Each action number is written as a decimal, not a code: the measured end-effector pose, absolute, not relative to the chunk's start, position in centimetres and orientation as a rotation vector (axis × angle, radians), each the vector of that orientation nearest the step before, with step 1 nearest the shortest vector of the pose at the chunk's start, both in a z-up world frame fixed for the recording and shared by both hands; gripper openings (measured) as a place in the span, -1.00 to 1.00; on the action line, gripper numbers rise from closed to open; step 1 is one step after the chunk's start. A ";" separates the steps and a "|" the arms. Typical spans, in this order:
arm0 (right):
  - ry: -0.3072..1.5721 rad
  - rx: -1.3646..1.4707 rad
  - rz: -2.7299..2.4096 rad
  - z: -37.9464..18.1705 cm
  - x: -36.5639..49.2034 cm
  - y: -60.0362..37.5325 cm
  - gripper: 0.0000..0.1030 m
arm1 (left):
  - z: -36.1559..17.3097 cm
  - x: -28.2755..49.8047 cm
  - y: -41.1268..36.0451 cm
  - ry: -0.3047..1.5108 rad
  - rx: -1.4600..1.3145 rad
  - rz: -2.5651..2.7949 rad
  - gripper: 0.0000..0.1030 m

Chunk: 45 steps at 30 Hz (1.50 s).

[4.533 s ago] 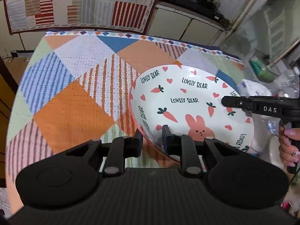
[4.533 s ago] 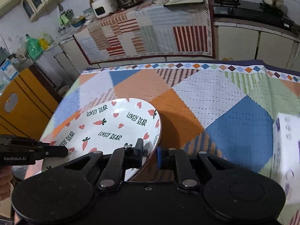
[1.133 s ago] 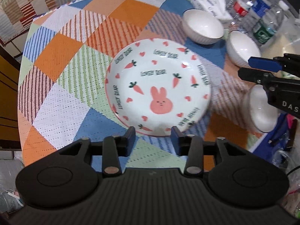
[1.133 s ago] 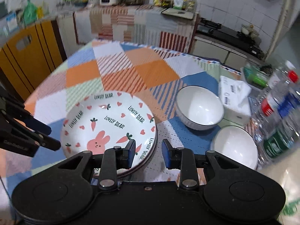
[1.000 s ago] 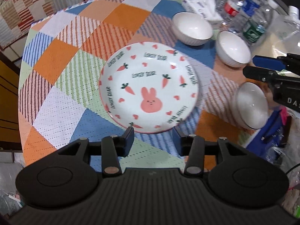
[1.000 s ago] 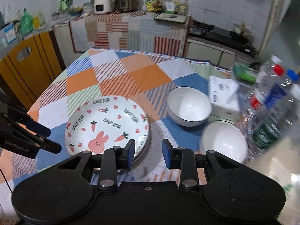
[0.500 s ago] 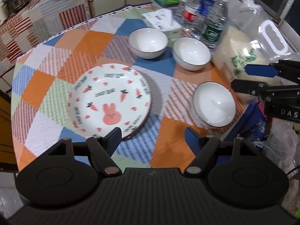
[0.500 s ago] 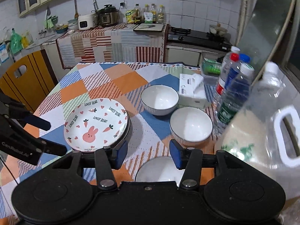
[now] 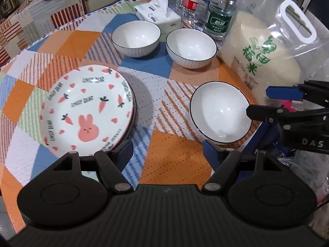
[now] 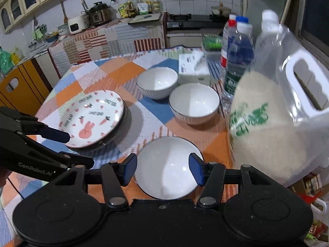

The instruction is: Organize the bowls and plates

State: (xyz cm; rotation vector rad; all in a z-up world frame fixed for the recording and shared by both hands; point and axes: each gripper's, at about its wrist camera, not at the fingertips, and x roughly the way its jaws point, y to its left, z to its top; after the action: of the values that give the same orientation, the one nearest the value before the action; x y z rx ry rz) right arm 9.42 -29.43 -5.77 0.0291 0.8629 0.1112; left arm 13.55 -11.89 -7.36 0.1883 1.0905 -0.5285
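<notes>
From the left wrist, three white bowls are counted: one (image 9: 220, 112) just ahead and right of the left hand-held gripper (image 9: 167, 151), two (image 9: 136, 38) (image 9: 191, 47) farther ahead. A stack of bunny plates (image 9: 86, 111) lies ahead-left on the bench (image 9: 176, 164) — how many, cannot be told. The jaws stand apart, having just widened, with nothing between.

From the right wrist, the right hand-held gripper (image 10: 162, 169) is seen spread, just opened further — the nearest bowl (image 10: 167, 168) beneath, untouched. Three bottles (image 10: 236, 61) are ahead-right.
</notes>
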 end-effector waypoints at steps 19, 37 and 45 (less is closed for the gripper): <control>0.956 0.046 0.007 -12.6 12.1 -32.5 0.17 | -13.1 16.1 -16.3 1.074 0.063 -0.508 0.38; 1.040 0.156 -0.043 -14.4 14.3 -34.2 -0.85 | -16.1 17.8 -16.3 1.236 -0.086 -0.576 -0.73; 1.083 0.216 -0.039 -13.5 14.6 -33.6 -0.83 | -14.6 16.9 -14.7 1.298 -0.068 -0.585 -0.73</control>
State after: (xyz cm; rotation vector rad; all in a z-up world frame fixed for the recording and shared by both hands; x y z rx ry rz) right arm 14.60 -33.57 -13.48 0.2164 1.0834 -0.0393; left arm 16.93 -14.72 -14.60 -0.0682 1.2982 -0.5845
